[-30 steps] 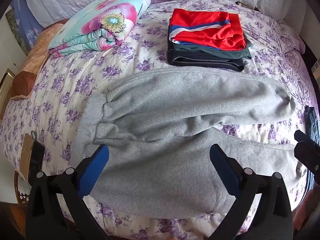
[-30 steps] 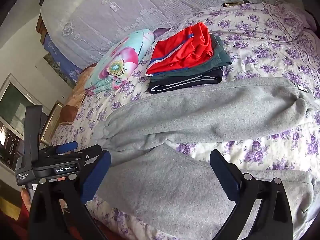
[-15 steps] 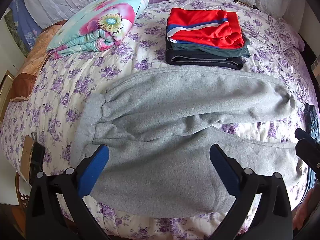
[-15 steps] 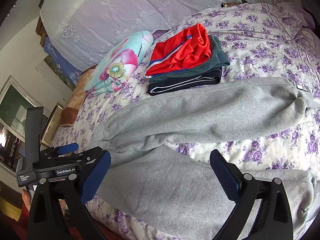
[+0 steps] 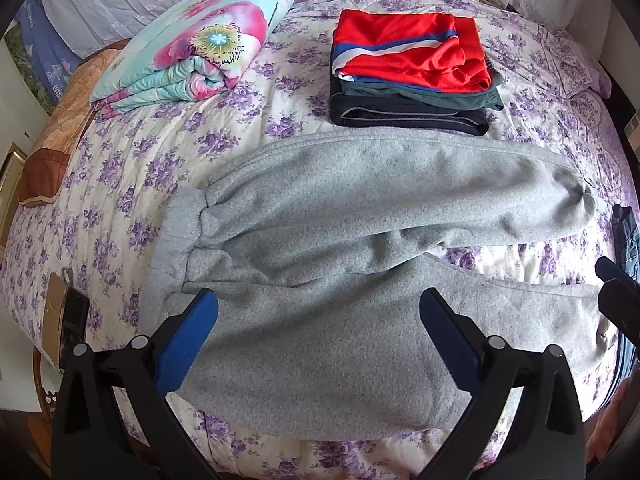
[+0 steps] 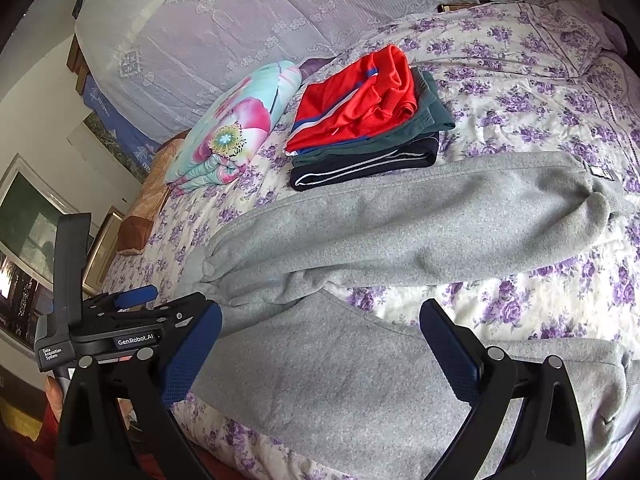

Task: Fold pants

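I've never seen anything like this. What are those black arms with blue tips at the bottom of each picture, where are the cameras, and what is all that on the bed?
No robot here: a person holds a hand tool in each hand. Each tool ends in a two-finger gripper with blue pads, and a wide-angle camera on it looks along the fingers. One picture comes from the left gripper, the other from the right gripper. Both are open and hold nothing. On the flowered bedspread lie grey sweatpants, spread out with the legs apart, not yet folded. Behind them sit a stack of folded clothes, red on top, and a folded floral quilt.
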